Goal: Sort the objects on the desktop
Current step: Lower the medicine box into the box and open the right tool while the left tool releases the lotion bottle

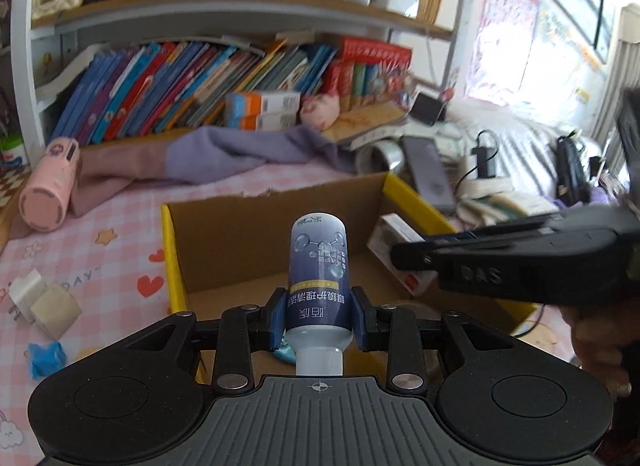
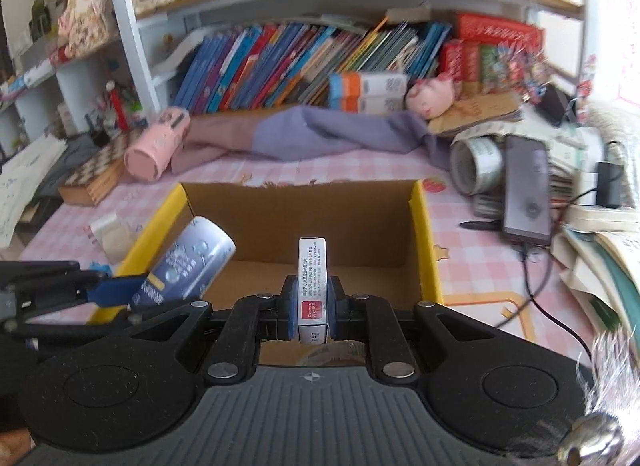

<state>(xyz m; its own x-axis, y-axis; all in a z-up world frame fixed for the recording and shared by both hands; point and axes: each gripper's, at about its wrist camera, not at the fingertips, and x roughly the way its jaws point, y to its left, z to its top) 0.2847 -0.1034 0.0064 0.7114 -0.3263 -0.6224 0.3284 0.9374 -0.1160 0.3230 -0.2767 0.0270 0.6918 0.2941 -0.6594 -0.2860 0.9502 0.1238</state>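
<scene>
A pink checked tablecloth (image 2: 360, 169) and crowded bookshelves (image 2: 300, 61) are seen beyond both tongs. Ahead lies an open cardboard box (image 2: 304, 221). A blue-labelled bottle (image 1: 318, 278) is clenched by the left gripper (image 1: 319, 320), a slim white carton (image 2: 313, 290) by the right gripper (image 2: 313, 308), both held over the box.

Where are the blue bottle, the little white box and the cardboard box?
blue bottle (image 1: 318, 266), left wrist view, on its label.
little white box (image 2: 313, 286), right wrist view, on its narrow front face.
cardboard box (image 2: 304, 217), right wrist view, on its back inner wall.
</scene>
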